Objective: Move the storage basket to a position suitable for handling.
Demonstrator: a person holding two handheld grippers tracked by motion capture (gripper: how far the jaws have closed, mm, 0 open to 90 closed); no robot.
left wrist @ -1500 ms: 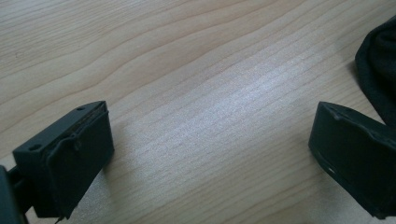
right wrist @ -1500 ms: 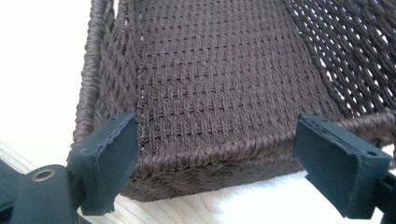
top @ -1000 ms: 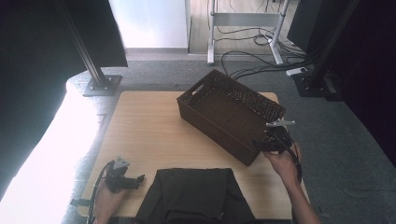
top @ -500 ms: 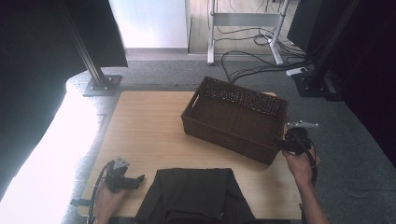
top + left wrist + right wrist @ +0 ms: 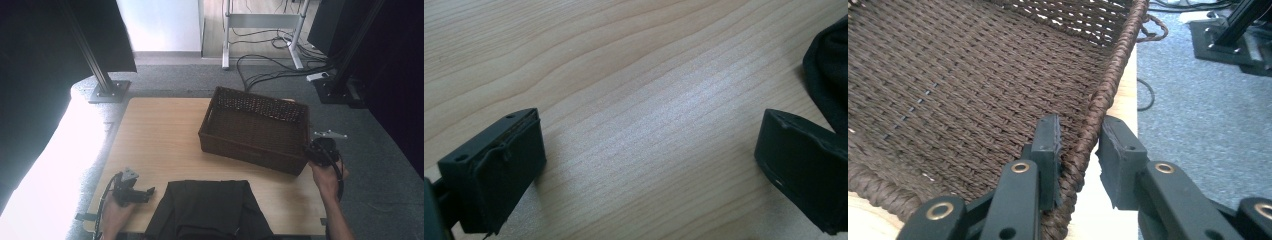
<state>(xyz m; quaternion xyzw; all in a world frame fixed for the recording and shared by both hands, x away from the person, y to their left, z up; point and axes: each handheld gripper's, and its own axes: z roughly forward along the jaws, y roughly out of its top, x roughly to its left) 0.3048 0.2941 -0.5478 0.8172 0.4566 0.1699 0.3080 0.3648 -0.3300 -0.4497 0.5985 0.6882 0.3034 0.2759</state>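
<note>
A dark brown wicker basket (image 5: pixel 250 149) stands on the right half of the wooden table (image 5: pixel 150 135). My right gripper (image 5: pixel 311 152) is at its near right corner, shut on the right wall. In the right gripper view the braided rim (image 5: pixel 1109 82) runs between the jaws of the right gripper (image 5: pixel 1078 136); they have just been closing, with one pad inside the wall and one outside. My left gripper (image 5: pixel 144 192) rests near the table's front left edge. Its jaws stand wide open over bare wood, with nothing in the left gripper (image 5: pixel 649 150).
A black fabric bundle (image 5: pixel 207 210) lies at the front middle of the table, just right of my left gripper, and its edge (image 5: pixel 830 70) shows beside the jaw. Grey floor (image 5: pixel 1198 100) drops away past the table's right edge. Black stand bases and cables sit behind the table.
The basket has swung round and slid toward the table's right edge, carried along with my right hand. The left gripper has stayed put.
</note>
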